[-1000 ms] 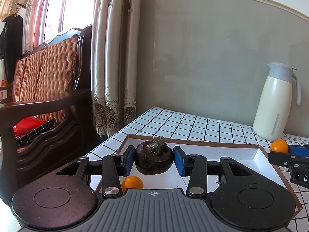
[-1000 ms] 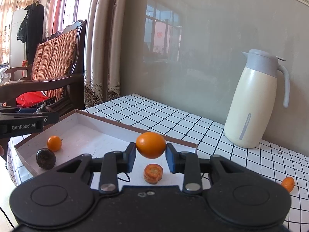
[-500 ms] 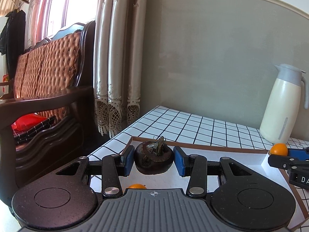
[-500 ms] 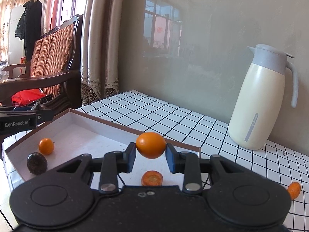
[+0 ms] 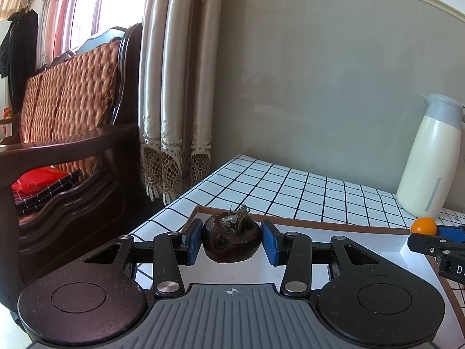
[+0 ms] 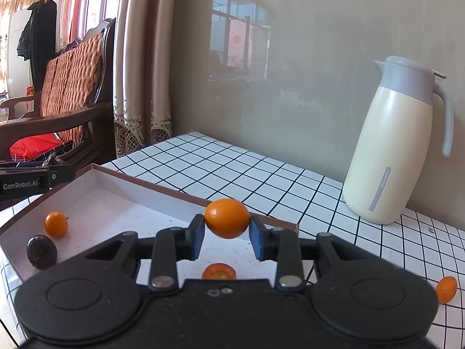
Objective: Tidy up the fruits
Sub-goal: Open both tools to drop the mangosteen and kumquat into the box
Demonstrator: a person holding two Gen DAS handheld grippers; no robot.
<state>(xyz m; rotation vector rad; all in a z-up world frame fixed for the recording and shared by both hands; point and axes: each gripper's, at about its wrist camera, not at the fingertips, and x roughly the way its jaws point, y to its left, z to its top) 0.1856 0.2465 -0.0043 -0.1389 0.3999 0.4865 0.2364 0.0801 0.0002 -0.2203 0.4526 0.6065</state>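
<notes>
— Well, how do we stand with the two hands?

— We hold the left gripper (image 5: 231, 241) level above the near left corner of the shallow white cardboard tray with a brown rim (image 5: 334, 223), its blue pads (image 5: 194, 240) closed against the sides of a dark purple-brown round fruit with a dried leafy crown (image 5: 231, 240). The right gripper (image 6: 226, 232) we carry level over the tray's right end, fingers pinched on a smooth orange oval kumquat (image 6: 227, 218), clear of the tray floor.

— And the fruit already down?

— From the right wrist view we see a small round orange fruit with a short stem (image 6: 56, 224) and a dark wrinkled round fruit (image 6: 41, 251) just beside each other at the tray's left end. A cut orange piece (image 6: 218, 272) lies in the tray under our right fingers, partly hidden by the gripper body. Another small orange fruit (image 6: 446, 289) sits outside on the white tiled table with black grid lines (image 6: 238, 171), far right.

— Anything around us?

— A cream thermos jug with a grey lid and handle (image 6: 392, 142) stands at the far right by the wall. Left of the table are lace-edged beige curtains (image 5: 171, 87) and a dark wooden bench with a woven brown cushion (image 5: 69, 101).
</notes>
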